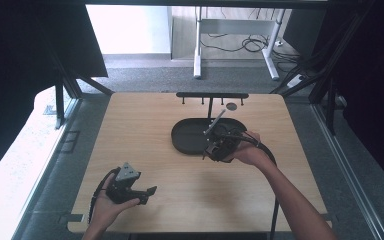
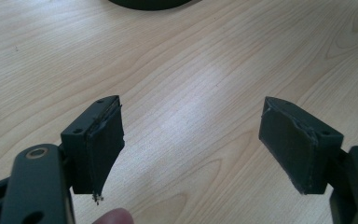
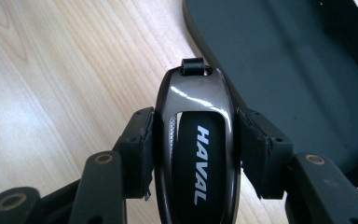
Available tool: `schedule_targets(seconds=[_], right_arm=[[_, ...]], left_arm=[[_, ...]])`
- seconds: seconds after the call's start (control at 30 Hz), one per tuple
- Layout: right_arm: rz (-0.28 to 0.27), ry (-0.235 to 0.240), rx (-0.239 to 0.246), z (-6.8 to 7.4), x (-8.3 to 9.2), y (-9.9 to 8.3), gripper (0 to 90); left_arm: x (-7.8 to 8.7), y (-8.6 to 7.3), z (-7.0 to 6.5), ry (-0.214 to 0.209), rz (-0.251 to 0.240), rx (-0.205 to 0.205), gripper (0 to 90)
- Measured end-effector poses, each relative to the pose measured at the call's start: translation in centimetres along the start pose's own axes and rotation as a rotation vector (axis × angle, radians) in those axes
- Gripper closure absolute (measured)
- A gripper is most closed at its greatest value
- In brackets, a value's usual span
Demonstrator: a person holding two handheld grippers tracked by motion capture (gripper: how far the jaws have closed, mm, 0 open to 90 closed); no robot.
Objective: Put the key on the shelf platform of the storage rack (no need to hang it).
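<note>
- A car key fob (image 3: 196, 144), glossy dark shell with a black centre panel lettered "HAVAL" in white, a small black loop at its far tip
- It is clamped by its two long sides between the pads of the right gripper (image 3: 193, 149), held above the table at the near edge of the tray
- The black oval tray (image 1: 187, 136), shallow and rimmed, lies on the wooden table toward its far middle

Both forearms are bare, and each hand carries a black gripper, the left gripper (image 1: 151, 192) topped by a grey three-cornered plate, the right gripper (image 3: 191, 154) with brass-ringed pivots, screwed pads and a trailing black cable.
</note>
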State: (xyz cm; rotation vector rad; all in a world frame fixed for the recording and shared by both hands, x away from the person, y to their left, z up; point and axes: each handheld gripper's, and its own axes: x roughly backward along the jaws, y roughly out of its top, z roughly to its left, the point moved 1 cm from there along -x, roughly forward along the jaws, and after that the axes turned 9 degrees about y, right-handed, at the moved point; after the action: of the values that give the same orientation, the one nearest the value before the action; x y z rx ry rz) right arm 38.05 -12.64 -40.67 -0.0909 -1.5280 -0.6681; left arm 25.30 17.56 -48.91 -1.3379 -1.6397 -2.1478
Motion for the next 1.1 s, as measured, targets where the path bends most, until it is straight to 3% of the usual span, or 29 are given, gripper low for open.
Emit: schedule_targets(seconds=[0.43, 1.1], right_arm=[[0.014, -0.004, -0.002, -1.3, -1.0, 1.5, 49.1], [-0.005, -0.026, -0.026, -2.7, -0.8, 3.8, 49.1]], left_arm=[[0.1, 0.0, 0.2, -0.001, 0.000, -0.001, 22.2], [0.2, -0.1, 0.6, -0.004, 0.000, 0.002, 22.1]])
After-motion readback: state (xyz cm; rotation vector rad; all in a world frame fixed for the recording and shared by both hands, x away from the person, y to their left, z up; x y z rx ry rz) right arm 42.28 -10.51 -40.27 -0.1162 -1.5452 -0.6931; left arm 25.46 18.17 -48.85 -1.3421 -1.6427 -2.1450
